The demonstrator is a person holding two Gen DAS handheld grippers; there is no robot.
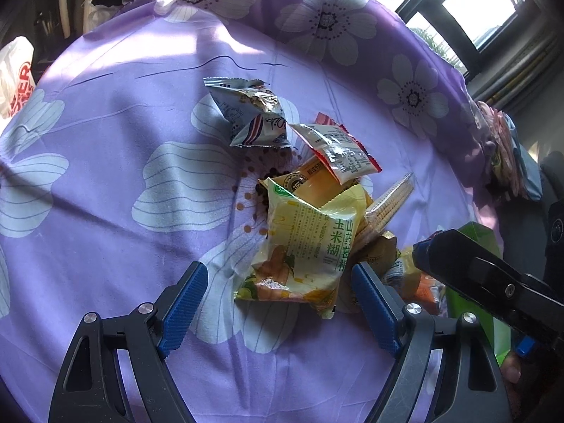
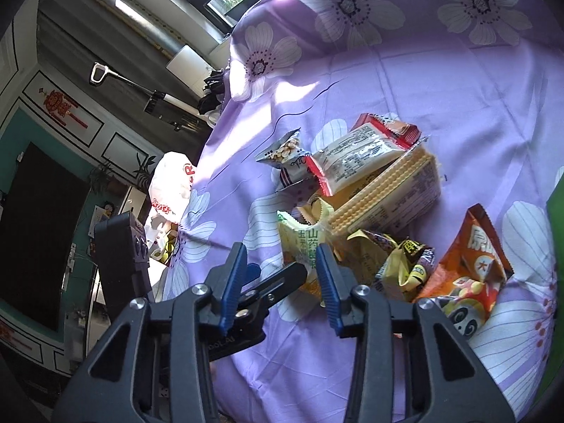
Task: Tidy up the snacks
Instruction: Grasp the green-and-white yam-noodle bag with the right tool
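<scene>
Snack packets lie heaped on a purple flowered cloth [image 1: 105, 134]. My left gripper [image 1: 277, 268] is open low over the heap. A yellow-green packet [image 1: 303, 243] lies between its jaws; the right pad is at the packet's edge and the left pad stands clear. Behind it lie a wafer pack [image 1: 387, 197], a white-and-red sachet [image 1: 338, 148] and a blue-white nut packet [image 1: 246, 109]. My right gripper [image 2: 280, 250] hovers at the heap's near side with a narrow gap and nothing pressed between its pads. Beyond that gap show the yellow-green packet [image 2: 299, 243] and a left gripper finger [image 2: 278, 282].
An orange panda packet [image 2: 472, 264] and a crumpled brown-yellow packet [image 2: 402, 261] lie to the right of the heap. A green box [image 2: 557, 218] stands at the far right. A white plastic bag [image 2: 172, 183] sits off the cloth's left edge.
</scene>
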